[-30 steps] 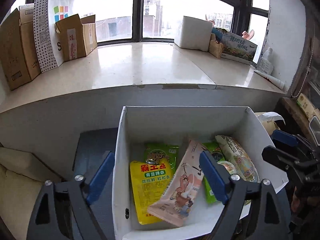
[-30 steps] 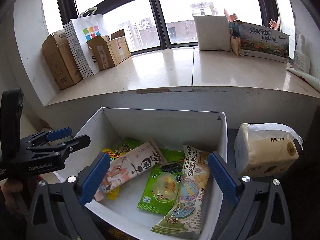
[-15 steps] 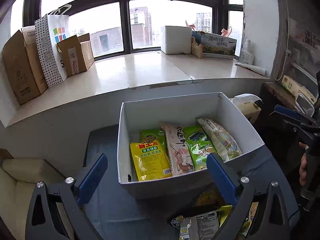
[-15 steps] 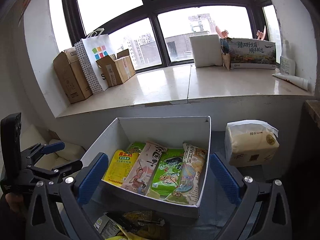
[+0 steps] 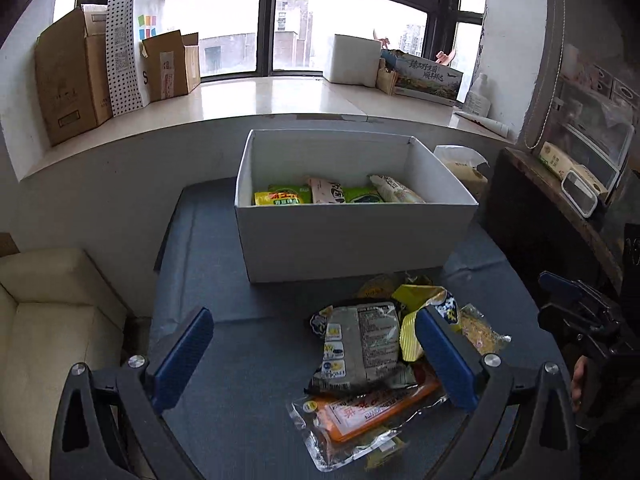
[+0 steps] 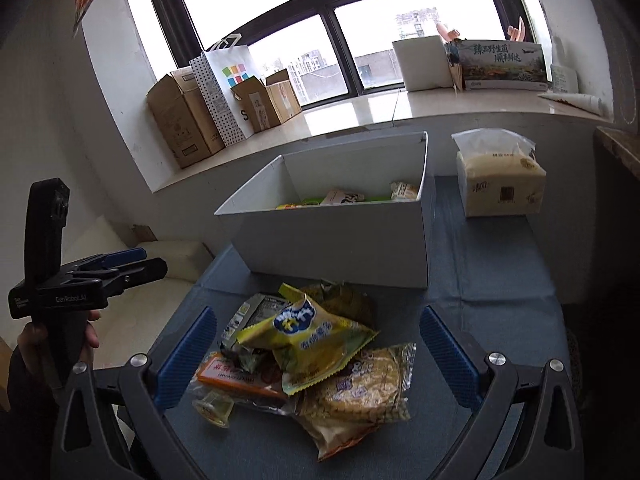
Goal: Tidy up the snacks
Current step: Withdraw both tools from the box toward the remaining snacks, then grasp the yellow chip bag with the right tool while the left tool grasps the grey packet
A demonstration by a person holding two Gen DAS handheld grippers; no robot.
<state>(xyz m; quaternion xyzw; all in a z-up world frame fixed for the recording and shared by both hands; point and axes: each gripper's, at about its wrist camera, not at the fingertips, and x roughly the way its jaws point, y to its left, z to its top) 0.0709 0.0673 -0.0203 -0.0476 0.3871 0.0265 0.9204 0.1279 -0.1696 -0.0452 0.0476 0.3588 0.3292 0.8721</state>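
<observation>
White box (image 5: 352, 236) walls off bare cloth (image 5: 240, 360) behind snack pile (image 5: 380, 360).

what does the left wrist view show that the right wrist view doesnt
Only the left wrist view shows the cream sofa fully and the cluttered dark shelf. Only the right wrist view shows the whole tissue pack and the left gripper from outside. Both show the white box with snacks inside and the loose snack pile.

Both wrist cams look forward and down over their own claws at close range. Left claw (image 5: 314, 360) cam sits left of the snack pile (image 5: 384, 356), right claw (image 6: 318, 358) cam right of it. Shared: pile, white box (image 6: 340, 240), window sill (image 5: 260, 96).
</observation>
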